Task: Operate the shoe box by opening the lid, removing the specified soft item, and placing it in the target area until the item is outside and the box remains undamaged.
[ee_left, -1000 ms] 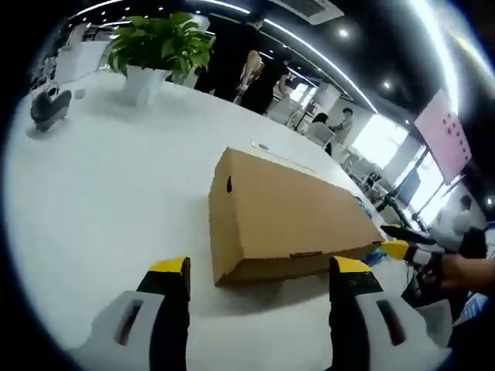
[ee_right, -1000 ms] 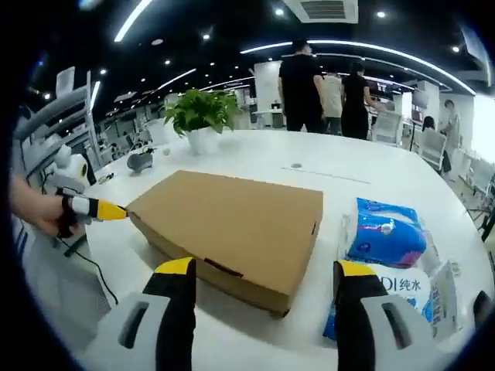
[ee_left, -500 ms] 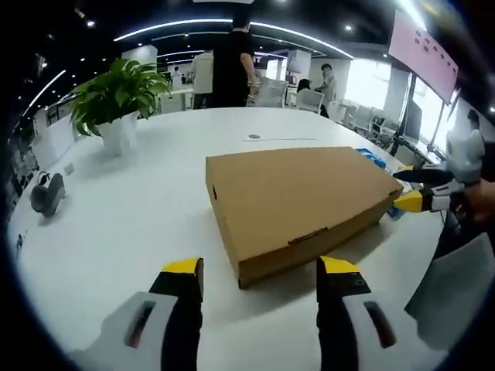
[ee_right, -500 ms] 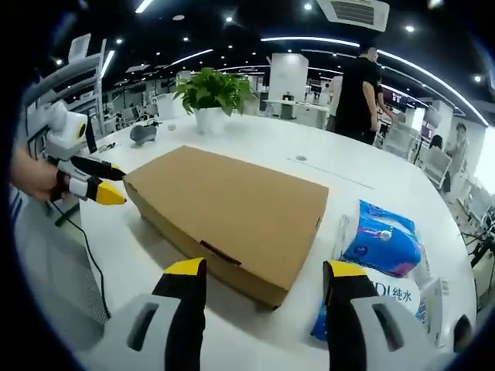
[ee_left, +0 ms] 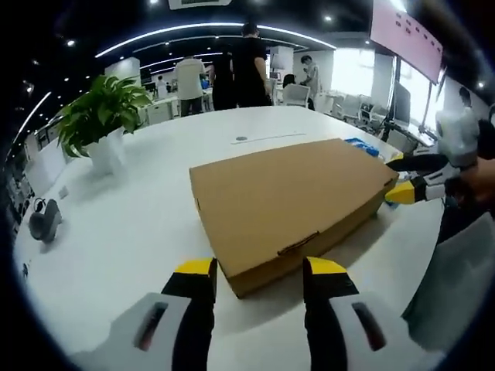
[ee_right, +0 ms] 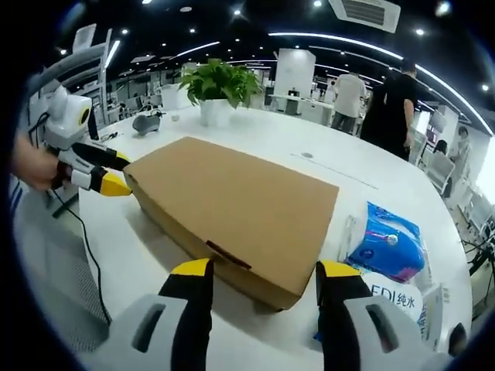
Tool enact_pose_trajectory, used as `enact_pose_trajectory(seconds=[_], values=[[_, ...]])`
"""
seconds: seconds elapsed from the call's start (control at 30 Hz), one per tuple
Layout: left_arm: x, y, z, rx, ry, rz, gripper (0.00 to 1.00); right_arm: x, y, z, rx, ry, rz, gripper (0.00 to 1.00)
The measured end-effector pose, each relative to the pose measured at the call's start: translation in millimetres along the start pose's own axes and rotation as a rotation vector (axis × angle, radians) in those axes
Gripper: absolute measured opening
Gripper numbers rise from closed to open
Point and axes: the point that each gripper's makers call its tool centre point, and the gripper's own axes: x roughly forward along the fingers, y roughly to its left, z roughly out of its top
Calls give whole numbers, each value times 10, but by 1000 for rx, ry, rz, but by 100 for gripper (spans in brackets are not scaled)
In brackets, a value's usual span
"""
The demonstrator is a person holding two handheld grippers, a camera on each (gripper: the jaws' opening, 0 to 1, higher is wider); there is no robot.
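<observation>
The closed shoe box [ee_left: 290, 193] is lying on the worktop [ee_left: 131, 209], its corners sitting just ahead of the left hand-held gripper [ee_left: 257, 272] and right hand-held gripper [ee_right: 264, 274], both gaping empty.

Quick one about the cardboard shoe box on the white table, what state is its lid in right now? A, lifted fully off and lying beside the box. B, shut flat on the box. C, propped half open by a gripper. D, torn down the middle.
B: the lid lies flat and closed on the shoe box, with both grippers, left and right, open at its corners.
</observation>
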Motion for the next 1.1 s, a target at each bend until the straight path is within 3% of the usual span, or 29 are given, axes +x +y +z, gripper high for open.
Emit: enact_pose_trajectory(seconds=[0.23, 0.73, 1.1], values=[[66, 26, 53, -12, 14, 5, 46, 0, -34, 8, 6, 0, -6, 51], [253, -139, 168, 36, 18, -21, 46, -25, -277, -57, 19, 11, -31, 52], [323, -129, 162, 28, 45, -21, 45, 34, -315, -55, 16, 13, -25, 53]])
